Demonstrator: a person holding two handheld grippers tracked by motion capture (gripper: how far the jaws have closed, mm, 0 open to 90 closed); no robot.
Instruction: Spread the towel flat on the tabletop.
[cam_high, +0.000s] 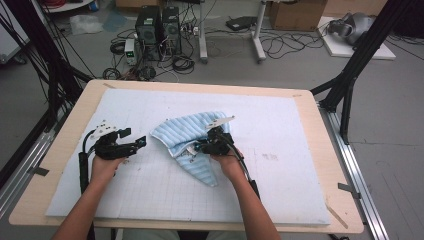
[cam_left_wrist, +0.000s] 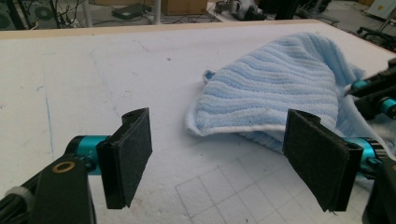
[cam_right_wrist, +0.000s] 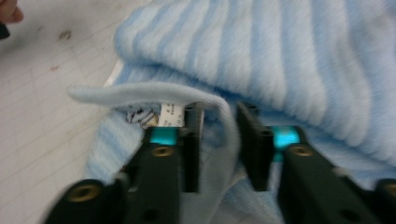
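Half the towel (cam_right_wrist: 261, 56) edge hidden between blurred right tongs (cam_right_wrist: 219, 149).

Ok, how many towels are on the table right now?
1. A light blue striped towel lies crumpled near the middle of the white mat, with the right tool at its edge. More cloth could be folded underneath.
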